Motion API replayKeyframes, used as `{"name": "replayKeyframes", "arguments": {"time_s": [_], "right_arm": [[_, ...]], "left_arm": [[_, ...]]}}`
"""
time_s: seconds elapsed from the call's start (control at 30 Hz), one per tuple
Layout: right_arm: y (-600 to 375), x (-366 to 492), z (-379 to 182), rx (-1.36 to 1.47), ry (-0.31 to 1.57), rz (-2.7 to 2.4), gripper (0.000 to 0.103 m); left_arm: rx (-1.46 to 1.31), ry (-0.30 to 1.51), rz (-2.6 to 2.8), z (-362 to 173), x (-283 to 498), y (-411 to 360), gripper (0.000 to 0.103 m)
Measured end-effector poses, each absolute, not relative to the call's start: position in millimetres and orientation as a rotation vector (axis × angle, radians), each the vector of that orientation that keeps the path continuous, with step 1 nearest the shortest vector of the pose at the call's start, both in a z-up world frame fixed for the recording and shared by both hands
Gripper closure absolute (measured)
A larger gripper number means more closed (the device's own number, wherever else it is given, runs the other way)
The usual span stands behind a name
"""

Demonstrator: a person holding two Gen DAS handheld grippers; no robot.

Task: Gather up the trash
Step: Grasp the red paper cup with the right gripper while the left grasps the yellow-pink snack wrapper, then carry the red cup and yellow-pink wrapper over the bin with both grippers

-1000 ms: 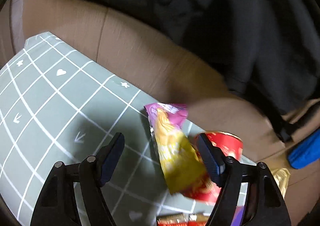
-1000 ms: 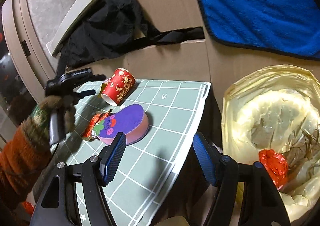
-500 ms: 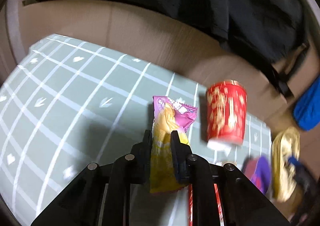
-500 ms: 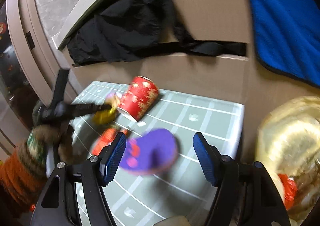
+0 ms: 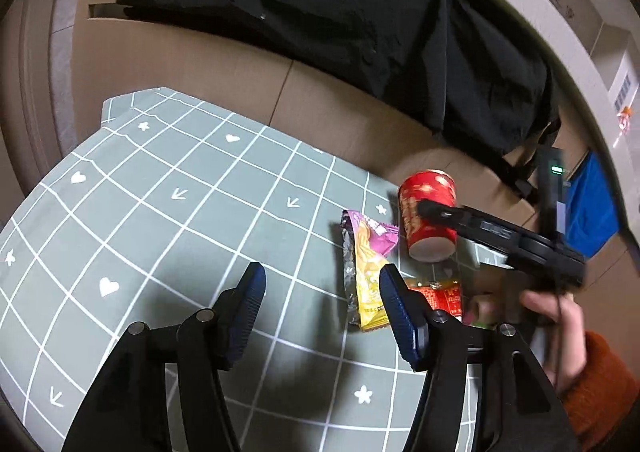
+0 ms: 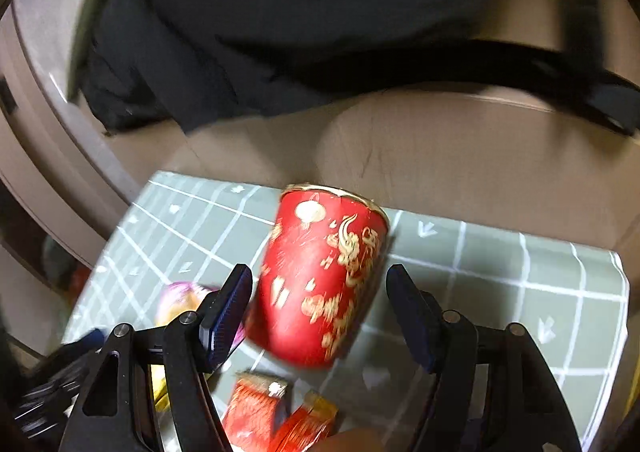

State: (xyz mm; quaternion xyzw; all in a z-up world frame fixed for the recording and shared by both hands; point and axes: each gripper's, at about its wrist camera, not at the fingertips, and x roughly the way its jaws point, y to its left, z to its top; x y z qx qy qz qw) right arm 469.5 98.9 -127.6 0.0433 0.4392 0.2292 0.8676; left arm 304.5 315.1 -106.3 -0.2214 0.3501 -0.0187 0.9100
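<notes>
A red paper cup (image 6: 320, 284) with gold print lies on its side on the grey-green grid mat (image 5: 160, 211); it also shows in the left wrist view (image 5: 428, 219). My right gripper (image 6: 320, 312) is open with its fingers on either side of the cup. A pink and yellow snack wrapper (image 5: 366, 272) lies flat on the mat, just left of my left gripper's right finger. My left gripper (image 5: 320, 300) is open and empty above the mat. Red wrappers (image 6: 276, 412) lie near the cup, also seen in the left wrist view (image 5: 440, 296).
A black jacket (image 5: 320, 11) lies over the brown cardboard (image 5: 240, 63) behind the mat. A blue cloth (image 5: 592, 207) is at the far right. The right hand-held gripper body (image 5: 500, 240) crosses in front of the cup.
My left gripper has opened and let go of the pink and yellow wrapper, which now lies on the mat. My right gripper has moved in around the red cup.
</notes>
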Motion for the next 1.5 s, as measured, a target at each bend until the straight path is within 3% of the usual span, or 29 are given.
{"name": "replayKeyframes", "arguments": {"time_s": [0.1,0.17,0.4,0.7,0.8,0.83,0.97,1.5], "right_arm": [[108,481,-132,0.079,0.960,0.484,0.037],[108,478,-124,0.056,0.947,0.533,0.047],[62,437,-74,0.047,0.774,0.563,0.048],[-2,393,-51,0.073,0.700,0.531,0.048],[-20,384,-49,0.097,0.694,0.534,0.048],[-25,381,-49,0.099,0.691,0.535,0.048],[-38,371,-49,0.103,0.678,0.535,0.048],[-80,325,-24,0.080,0.564,0.532,0.048]], "left_arm": [[-0.431,0.703,-0.040,-107,301,314,0.038],[-0.423,0.726,-0.061,-111,304,310,0.036],[-0.379,0.765,-0.106,-113,340,274,0.036],[-0.290,0.859,0.023,-129,397,245,0.036],[-0.280,0.898,0.061,-135,398,240,0.048],[-0.289,0.906,0.062,-137,397,240,0.060],[-0.344,0.900,0.054,-134,384,243,0.072],[-0.322,0.665,0.014,-41,312,193,0.073]]}}
